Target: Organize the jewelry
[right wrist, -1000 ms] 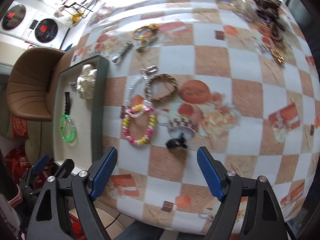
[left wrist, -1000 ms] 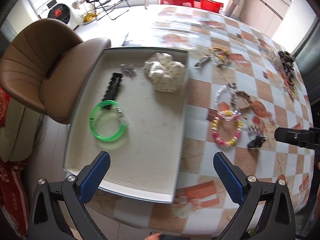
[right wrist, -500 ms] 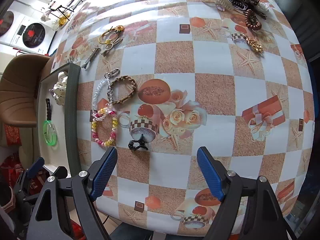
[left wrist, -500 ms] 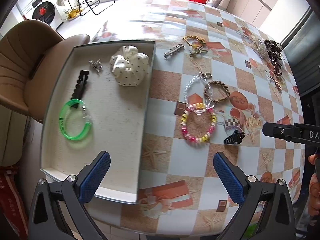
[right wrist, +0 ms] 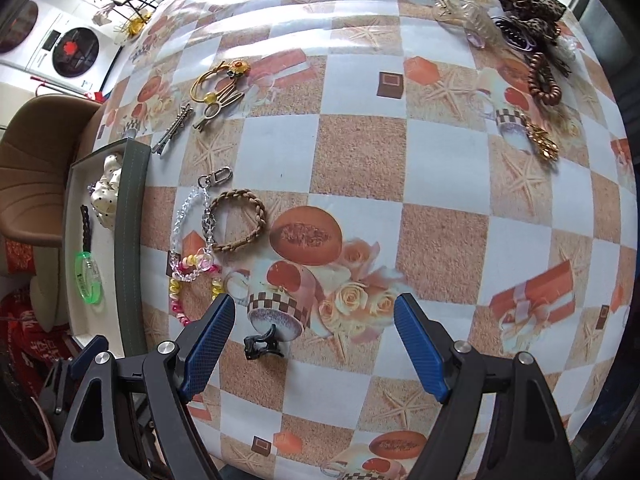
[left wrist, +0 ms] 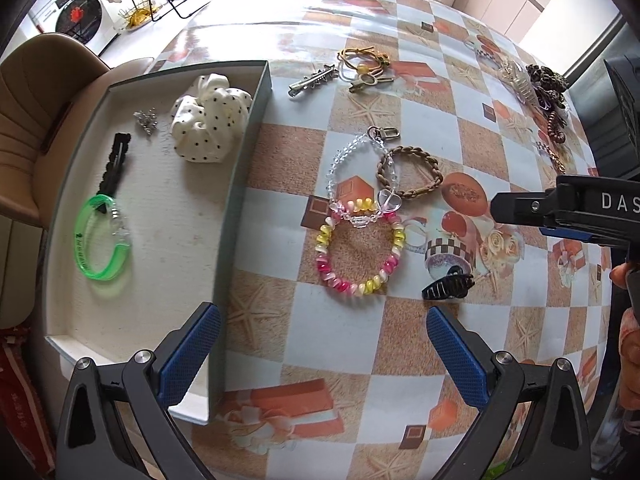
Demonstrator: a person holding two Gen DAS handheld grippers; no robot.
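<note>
Jewelry lies scattered on the desk (left wrist: 420, 128), whose glossy checkered cloth shows starfish and gift-box prints. At centre of the left wrist view sits a twisted pink-and-yellow coil bracelet (left wrist: 360, 250), overlapped at its top by a clear beaded chain (left wrist: 352, 172) with a metal clasp; a braided brown bracelet (left wrist: 412, 172) touches that chain on the right. A glossy black claw clip (left wrist: 448, 288) lies lower right of the coil. Upper centre hold a metal hair clip (left wrist: 312, 80) and a yellow cord tie (left wrist: 362, 62).

Left of these, a shallow grey-walled tray (left wrist: 236, 184) holds a polka-dot scrunchie (left wrist: 210, 122), a green translucent bangle (left wrist: 102, 240), a black ridged clip (left wrist: 116, 160) and a small silver piece (left wrist: 146, 120).

Left gripper (left wrist: 324, 354) fingers stand wide apart, empty, over the tray's edge. Right gripper (right wrist: 314, 346) fingers are likewise apart, the claw clip between them, untouched. Dark hair pieces (right wrist: 528, 8) crowd the upper right.
</note>
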